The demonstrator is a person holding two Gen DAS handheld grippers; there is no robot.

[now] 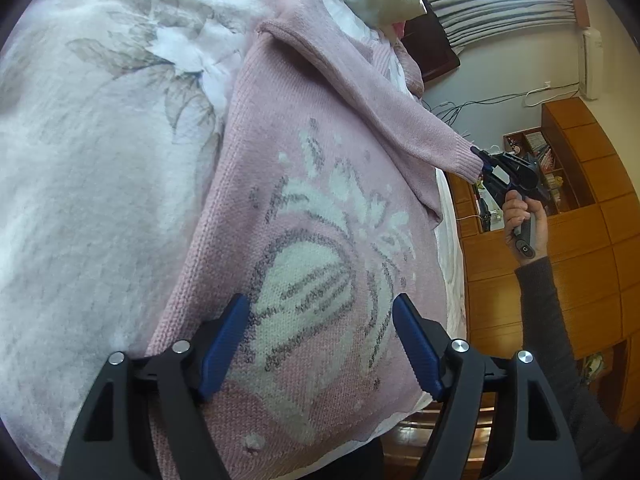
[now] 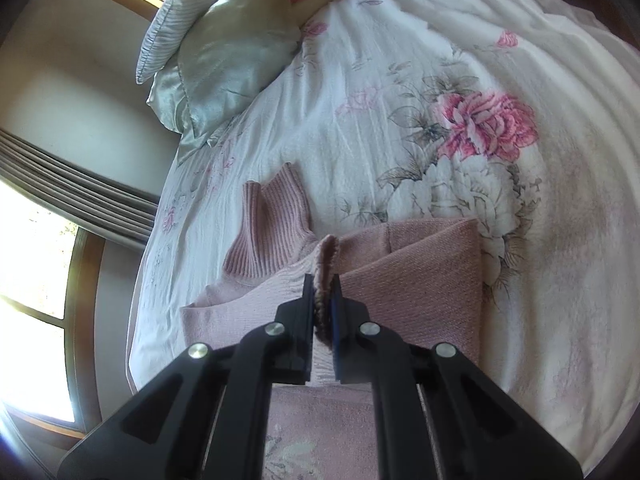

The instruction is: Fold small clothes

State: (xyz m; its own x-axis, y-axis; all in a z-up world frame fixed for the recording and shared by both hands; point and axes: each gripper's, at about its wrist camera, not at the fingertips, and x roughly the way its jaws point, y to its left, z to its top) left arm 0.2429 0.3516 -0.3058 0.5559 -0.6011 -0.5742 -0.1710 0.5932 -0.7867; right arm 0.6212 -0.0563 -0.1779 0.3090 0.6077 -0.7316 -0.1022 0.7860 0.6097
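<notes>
A pink knit sweater [image 1: 304,208] with a white and grey pattern lies spread on the floral bedspread [image 1: 100,160]. My left gripper [image 1: 320,316] hovers open just above its patterned front, blue pads wide apart, nothing between them. In the left wrist view my right gripper [image 1: 482,162] pinches the ribbed cuff [image 1: 466,160] of one sleeve, lifted off the bed edge by a person's hand [image 1: 524,220]. The right wrist view shows my right gripper [image 2: 323,292] shut on that cuff [image 2: 326,268], with the ribbed turtleneck collar [image 2: 272,232] and the other folded sleeve [image 2: 424,256] beyond.
Pillows [image 2: 224,52] lie at the head of the bed. A wooden cabinet [image 1: 580,200] with shelves stands beside the bed, past its edge. Curtains [image 1: 500,8] and a window [image 2: 36,264] are along the wall. The bedspread [image 2: 440,80] stretches wide on the far side of the sweater.
</notes>
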